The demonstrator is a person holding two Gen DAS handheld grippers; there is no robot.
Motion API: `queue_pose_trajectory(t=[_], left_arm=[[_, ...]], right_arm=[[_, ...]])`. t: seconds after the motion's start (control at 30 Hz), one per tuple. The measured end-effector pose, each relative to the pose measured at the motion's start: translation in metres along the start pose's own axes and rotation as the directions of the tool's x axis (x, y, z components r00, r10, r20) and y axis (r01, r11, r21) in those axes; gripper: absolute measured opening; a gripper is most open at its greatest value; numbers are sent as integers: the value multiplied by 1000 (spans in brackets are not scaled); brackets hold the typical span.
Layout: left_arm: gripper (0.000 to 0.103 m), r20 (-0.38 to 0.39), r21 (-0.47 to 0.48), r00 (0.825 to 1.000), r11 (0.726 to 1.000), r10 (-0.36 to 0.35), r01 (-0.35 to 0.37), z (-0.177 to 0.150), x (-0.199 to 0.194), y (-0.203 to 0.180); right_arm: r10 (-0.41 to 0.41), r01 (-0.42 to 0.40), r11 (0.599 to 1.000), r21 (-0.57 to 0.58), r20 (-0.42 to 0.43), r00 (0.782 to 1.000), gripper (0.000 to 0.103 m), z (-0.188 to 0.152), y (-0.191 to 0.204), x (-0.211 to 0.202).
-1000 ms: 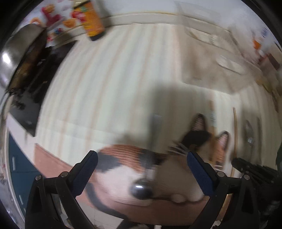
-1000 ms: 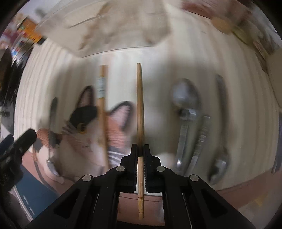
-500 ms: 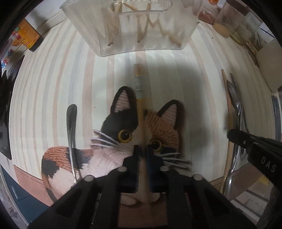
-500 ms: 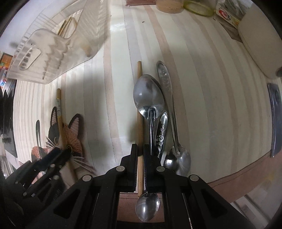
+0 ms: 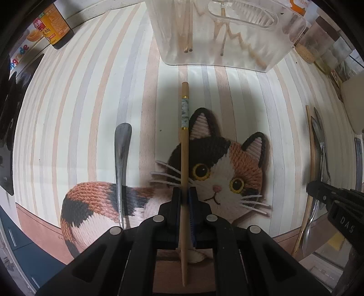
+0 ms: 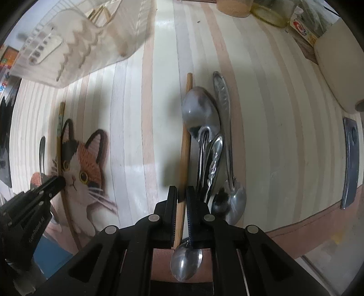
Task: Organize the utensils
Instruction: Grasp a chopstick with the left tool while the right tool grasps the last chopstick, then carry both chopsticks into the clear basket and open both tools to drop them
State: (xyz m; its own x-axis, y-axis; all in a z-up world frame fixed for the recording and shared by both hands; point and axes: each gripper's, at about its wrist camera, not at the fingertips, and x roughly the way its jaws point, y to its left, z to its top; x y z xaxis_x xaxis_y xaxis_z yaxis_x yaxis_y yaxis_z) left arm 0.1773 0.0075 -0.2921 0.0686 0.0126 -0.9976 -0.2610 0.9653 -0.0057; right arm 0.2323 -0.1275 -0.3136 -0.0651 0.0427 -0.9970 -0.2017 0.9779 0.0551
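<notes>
My left gripper [image 5: 184, 195] is shut on a wooden chopstick [image 5: 184, 145] with a grey patterned band, lying over the cat picture [image 5: 218, 173]. A dark metal spoon [image 5: 121, 159] lies left of it. My right gripper [image 6: 181, 193] is shut on a plain wooden chopstick [image 6: 185, 136] beside several steel spoons [image 6: 202, 113]. Another spoon bowl [image 6: 186, 264] shows under the right gripper. The clear plastic utensil basket [image 5: 218, 29] stands ahead with several chopsticks inside; it also shows in the right wrist view [image 6: 86, 38].
A sauce bottle [image 5: 53, 27] stands at the far left. Jars [image 6: 234, 6] and a white container [image 6: 341, 68] stand at the far right. A dark flat utensil [image 6: 350, 159] lies near the right table edge. The table's front edge runs just under both grippers.
My left gripper swung right from the dark spoon and closed on the banded chopstick. My right gripper, still shut on the plain chopstick, has moved with it against the spoons.
</notes>
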Motion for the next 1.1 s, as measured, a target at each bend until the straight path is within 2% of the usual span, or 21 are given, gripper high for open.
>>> queue_pose_trajectory(t=[0.07, 0.13, 0.17, 0.23, 0.4, 0.57, 0.63, 0.87, 1.1], left_arm=[[5, 0, -2, 1000, 1000, -2, 2, 1, 1, 2], [5, 1, -3, 1000, 1000, -5, 5, -3, -1, 10], [5, 1, -3, 1000, 1000, -7, 7, -7, -2, 18], [5, 1, -5, 1000, 1000, -7, 7, -9, -3, 21], [7, 1, -10, 1000, 1000, -16, 16, -9, -2, 23], [12, -3, -6, 999, 999, -36, 36, -9, -1, 26], [12, -4, 1, 1000, 1000, -30, 30, -9, -1, 24], [4, 1, -1, 1000, 1000, -14, 14, -9, 0, 20], [4, 18, 7, 1000, 1000, -2, 2, -15, -7, 20]], right_arm=[[-10, 10, 1000, -4, 1, 1000, 8, -5, 8, 3], [41, -41, 999, -13, -11, 999, 7, -14, 18, -1], [41, -42, 999, -25, -12, 999, 7, -15, 25, 0], [13, -13, 998, -54, -1, 1000, 7, -16, 34, 0], [1, -3, 998, -64, -33, 999, 8, -14, 40, 0], [-20, 18, 997, -75, -20, 1000, 8, -18, 53, 2], [-20, 19, 997, -74, -18, 1000, 8, -34, 47, 2], [15, -16, 998, -56, -11, 1000, 7, -33, 30, 0], [36, -36, 999, -17, 28, 999, 7, -39, 19, -6]])
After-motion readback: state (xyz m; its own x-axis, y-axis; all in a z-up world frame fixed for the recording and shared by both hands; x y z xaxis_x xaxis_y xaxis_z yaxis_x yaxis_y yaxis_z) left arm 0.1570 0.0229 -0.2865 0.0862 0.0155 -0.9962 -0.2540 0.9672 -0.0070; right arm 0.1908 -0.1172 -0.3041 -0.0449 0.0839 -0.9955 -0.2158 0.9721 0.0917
